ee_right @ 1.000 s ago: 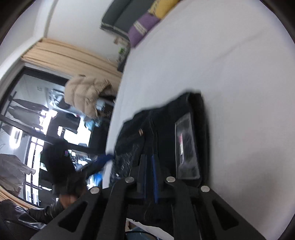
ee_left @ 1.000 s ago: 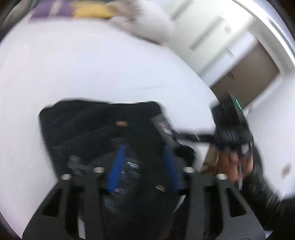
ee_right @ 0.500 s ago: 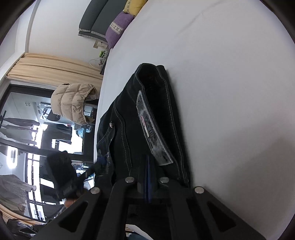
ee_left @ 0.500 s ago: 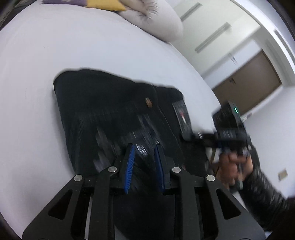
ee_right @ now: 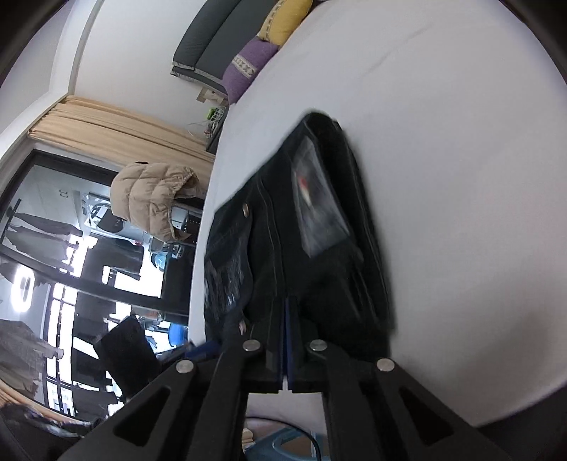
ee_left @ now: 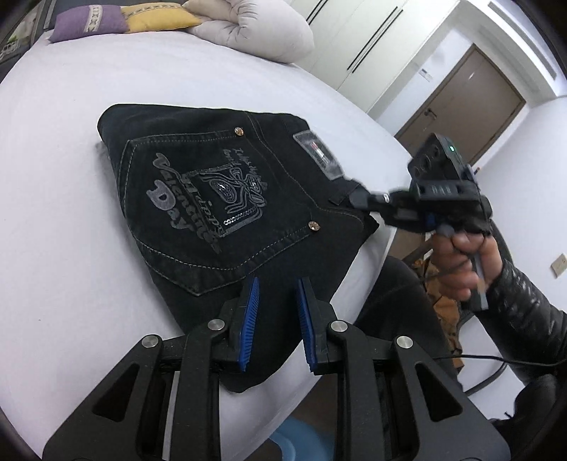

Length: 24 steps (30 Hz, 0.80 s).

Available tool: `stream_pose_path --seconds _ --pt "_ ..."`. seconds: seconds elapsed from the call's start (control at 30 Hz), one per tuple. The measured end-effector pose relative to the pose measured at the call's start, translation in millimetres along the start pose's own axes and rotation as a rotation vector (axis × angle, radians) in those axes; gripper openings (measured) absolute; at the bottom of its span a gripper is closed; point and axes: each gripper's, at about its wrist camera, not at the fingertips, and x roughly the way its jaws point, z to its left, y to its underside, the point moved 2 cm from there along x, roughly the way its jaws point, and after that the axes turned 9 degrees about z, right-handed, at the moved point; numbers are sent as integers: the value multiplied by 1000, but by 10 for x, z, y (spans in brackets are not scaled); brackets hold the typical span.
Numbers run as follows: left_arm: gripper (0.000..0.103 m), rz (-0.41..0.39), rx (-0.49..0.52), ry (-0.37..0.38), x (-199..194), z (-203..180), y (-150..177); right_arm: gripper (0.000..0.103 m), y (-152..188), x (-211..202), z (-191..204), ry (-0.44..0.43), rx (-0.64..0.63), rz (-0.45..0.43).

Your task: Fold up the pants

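The black jeans [ee_left: 226, 198] lie folded into a compact stack on the white bed [ee_left: 53, 220], back pocket with grey embroidery facing up. My left gripper [ee_left: 278, 283] is open and empty, its blue pads just above the near edge of the stack. My right gripper [ee_right: 286, 301] is shut, its jaws pressed together on the waistband edge of the jeans [ee_right: 319, 227]. In the left wrist view the right gripper [ee_left: 354, 195] touches the stack's right corner next to the waist label [ee_left: 317, 154].
Purple and yellow cushions [ee_left: 88, 21] and a rolled pale duvet [ee_left: 255, 32] lie at the bed's far end. The bed edge runs to the right, with a brown door [ee_left: 460, 103] beyond. A beige puffer jacket [ee_right: 152, 198] hangs left of the bed.
My left gripper let go of the jeans, opened and drew back toward the near edge. The stack now lies flat. My right gripper stayed shut at the waistband.
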Motion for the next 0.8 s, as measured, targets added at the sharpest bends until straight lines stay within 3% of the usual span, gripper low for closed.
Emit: stream_pose_path --seconds 0.13,0.27,0.3,0.33,0.37,0.4,0.43,0.5,0.63,0.8 --pt "21 -3 1 12 53 4 15 0 177 29 -264 -94 64 -29" --pt "21 -24 -30 36 -34 33 -77 3 244 -84 -124 -70 30 -40" --pt "22 -35 -45 33 -122 61 -87 15 243 -139 -66 -47 12 -35" --pt "22 -50 -58 23 -191 97 -96 37 233 -213 -19 -35 -7 -42" --pt "23 -76 -82 10 -283 159 -117 48 210 -306 20 -28 -20 -61" --pt "29 -107 -113 10 -373 237 -142 59 180 -422 46 -23 -26 -95" --pt "53 -141 -161 17 -456 345 -175 63 131 -526 59 -27 -29 -129" --pt "90 -187 -245 13 -510 528 -226 63 -22 -663 69 -36 -25 -178" --pt "90 -159 -341 67 -349 767 -417 65 -434 -559 -69 23 10 -122" --pt "90 -24 -463 134 121 996 -586 65 -785 -155 -304 98 81 18"
